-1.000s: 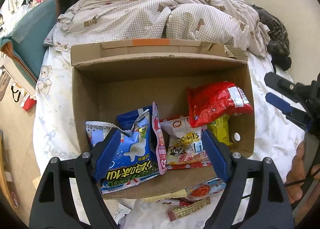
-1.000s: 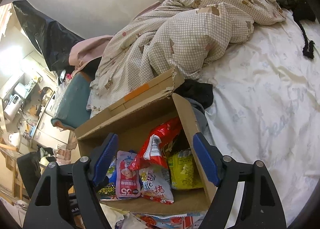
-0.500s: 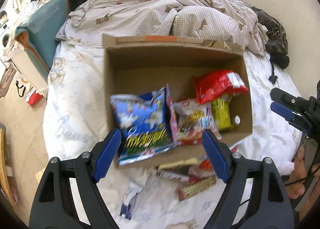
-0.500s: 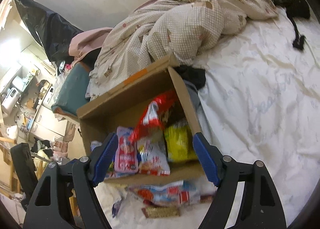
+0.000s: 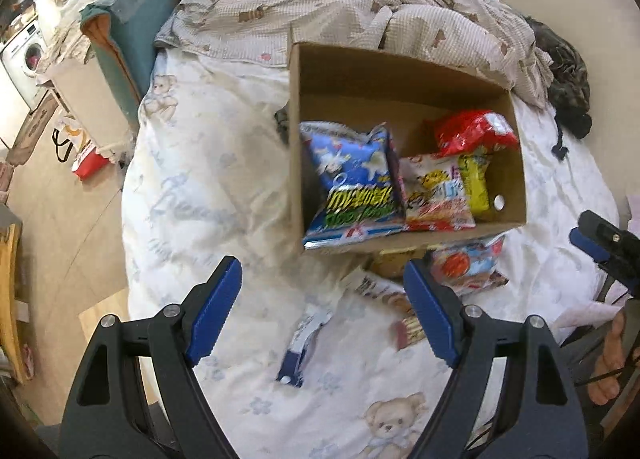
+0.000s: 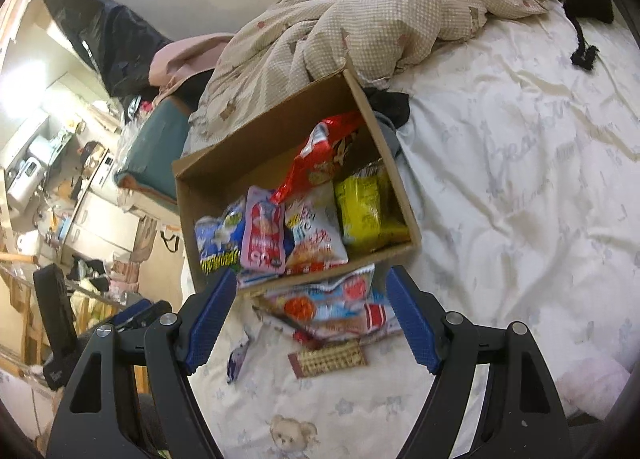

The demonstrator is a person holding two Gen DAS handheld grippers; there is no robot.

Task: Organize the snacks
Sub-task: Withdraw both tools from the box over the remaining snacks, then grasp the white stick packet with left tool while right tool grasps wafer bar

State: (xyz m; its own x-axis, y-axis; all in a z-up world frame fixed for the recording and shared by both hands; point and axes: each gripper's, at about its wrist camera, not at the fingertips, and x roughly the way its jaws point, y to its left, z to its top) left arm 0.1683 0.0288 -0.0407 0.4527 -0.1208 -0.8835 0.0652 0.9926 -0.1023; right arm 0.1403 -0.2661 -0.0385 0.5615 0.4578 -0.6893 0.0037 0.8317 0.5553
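Observation:
A cardboard box lies on the bed and holds several snack bags: a blue popcorn bag, a white-and-red bag, a yellow bag, a red bag and a pink pouch. Loose snacks lie on the sheet in front of the box: a red-and-blue bag, a brown wafer bar and a small blue packet. My left gripper hangs open over the sheet, below and left of the box. My right gripper is open above the loose snacks, holding nothing.
A crumpled checked duvet is heaped behind the box. Dark clothes lie at the bed's far right. The floor and furniture are off the bed's left edge. A person's bare foot shows at the right.
Both grippers have drawn back from the box, which now looks smaller and farther away. The loose snacks in front of it have come into view. Both stay open.

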